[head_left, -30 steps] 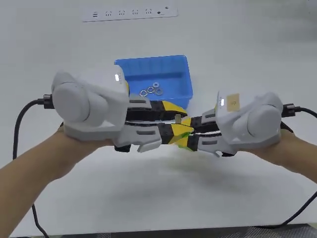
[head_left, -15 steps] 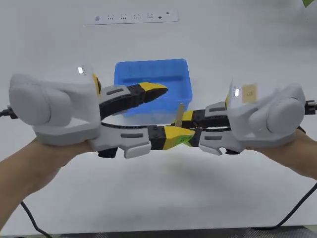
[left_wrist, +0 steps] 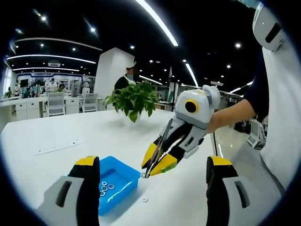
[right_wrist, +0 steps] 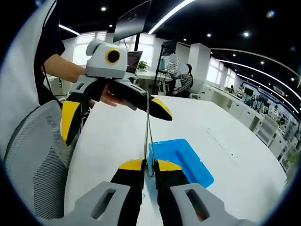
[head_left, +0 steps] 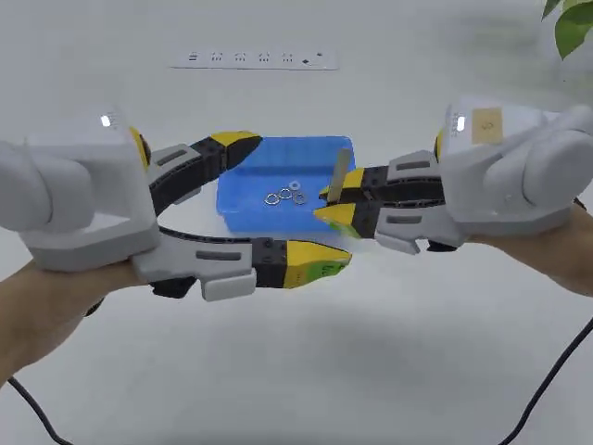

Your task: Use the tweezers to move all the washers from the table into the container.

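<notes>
My right gripper (head_left: 331, 206) is shut on the metal tweezers (head_left: 341, 169), just right of the blue container (head_left: 243, 215). In the right gripper view the tweezers (right_wrist: 148, 127) rise straight from its closed jaws (right_wrist: 149, 165). My left gripper (head_left: 278, 202) stands wide open in front of the container, nothing between its fingers. Several washers (head_left: 284, 196) lie in the container. From the left gripper view, the tweezers (left_wrist: 157, 151) point down over the table beside the container (left_wrist: 123, 175), and one washer (left_wrist: 145, 199) lies on the table. I cannot tell if the tips hold anything.
A white power strip (head_left: 253, 60) lies at the back of the white table. A potted plant (left_wrist: 134, 100) stands on the table's far side. A mesh office chair (right_wrist: 35, 155) is behind the left gripper (right_wrist: 110, 77). People sit at desks further off.
The left gripper's jaws have spread wide and drawn away from the tweezers, where both grippers met a second ago. The right gripper keeps the tweezers and has moved up beside the container.
</notes>
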Available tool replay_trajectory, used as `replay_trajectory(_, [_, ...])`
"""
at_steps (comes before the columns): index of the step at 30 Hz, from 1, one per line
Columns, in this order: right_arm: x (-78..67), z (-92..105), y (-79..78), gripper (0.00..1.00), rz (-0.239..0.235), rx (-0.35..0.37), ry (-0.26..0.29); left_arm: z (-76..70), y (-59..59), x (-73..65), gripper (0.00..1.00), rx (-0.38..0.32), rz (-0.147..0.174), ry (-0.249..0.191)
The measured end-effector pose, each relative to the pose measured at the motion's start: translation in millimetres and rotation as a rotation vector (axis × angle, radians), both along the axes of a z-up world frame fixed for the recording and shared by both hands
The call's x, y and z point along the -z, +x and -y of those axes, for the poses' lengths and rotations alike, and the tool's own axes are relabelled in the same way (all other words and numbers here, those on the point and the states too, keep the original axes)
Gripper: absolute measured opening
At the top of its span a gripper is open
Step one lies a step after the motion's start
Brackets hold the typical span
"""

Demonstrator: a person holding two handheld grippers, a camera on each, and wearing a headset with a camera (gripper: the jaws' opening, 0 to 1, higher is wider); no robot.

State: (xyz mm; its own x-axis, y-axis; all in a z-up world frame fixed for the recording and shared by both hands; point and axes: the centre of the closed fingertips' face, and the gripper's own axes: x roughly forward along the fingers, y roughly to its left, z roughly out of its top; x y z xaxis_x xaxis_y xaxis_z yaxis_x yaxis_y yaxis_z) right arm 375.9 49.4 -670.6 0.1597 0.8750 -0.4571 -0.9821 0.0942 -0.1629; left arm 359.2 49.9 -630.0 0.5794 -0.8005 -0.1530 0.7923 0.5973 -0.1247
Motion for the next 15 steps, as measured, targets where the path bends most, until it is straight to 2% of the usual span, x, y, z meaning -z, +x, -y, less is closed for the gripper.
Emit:
replay_trajectory(5, [-5.3, -13.3, 17.4, 0.10, 0.016, -0.008, -0.005, -12.3, 0.0, -0.6, 0.99, -0.028, 0.007, 0.018])
replay_trajectory(8, [-3.9, -20.3, 28.3, 0.10, 0.025, -0.008, -0.010, -21.1, -3.0, 1.5, 1.00, -0.049, -0.007, 0.029])
replay_trajectory(12, [3.5, -29.3, 48.8, 0.10, 0.019, 0.011, -0.008, -33.6, -9.6, 4.4, 1.00, -0.061, -0.018, 0.044])
replay_trajectory(15, [16.9, -35.1, 62.4, 0.10, -0.008, 0.038, -0.003, -43.7, -13.3, 2.6, 1.00, -0.076, -0.018, 0.032])
